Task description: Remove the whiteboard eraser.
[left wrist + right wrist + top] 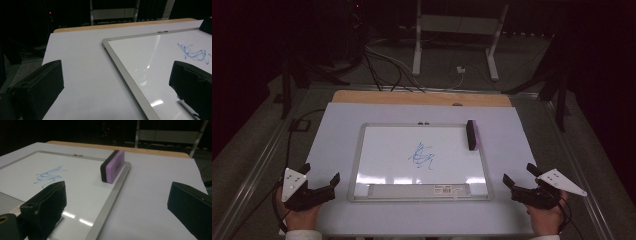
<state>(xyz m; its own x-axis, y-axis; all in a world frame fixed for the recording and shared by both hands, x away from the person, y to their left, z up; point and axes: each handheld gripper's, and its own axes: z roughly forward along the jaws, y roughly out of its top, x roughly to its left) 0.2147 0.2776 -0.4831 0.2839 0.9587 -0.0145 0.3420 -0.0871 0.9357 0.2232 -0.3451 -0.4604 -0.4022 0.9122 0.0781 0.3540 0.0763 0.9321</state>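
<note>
Starting position for wiping the board. We hold both grippers low at the near edge of the table, one on each side of the board and clear of it: the left gripper at about 8 o'clock from the board's middle, the right gripper at about 4 o'clock. Both stand with jaws wide apart and nothing between them, as each gripper view confirms.

The eraser lies along the board's right frame at about 2 o'clock, purple foam up-and-out, dark felt side toward the scribble. The scribble, in blue, sits near the middle of the board, well apart from the eraser.

We judge the step in hand to be the pickup, and the right gripper is the nearer one. In the right gripper view the eraser lies ahead at about 11 o'clock between the jaws, so we should steer slightly left. Approach along the eraser's length, set the jaws across its narrow width, and close on the foam body, not the felt. Keep the lower jaw clear of the frame, which could catch it. The left gripper may press the frame's near-left corner, at 7 o'clock, to stop the board from sliding during the wipe.
</note>
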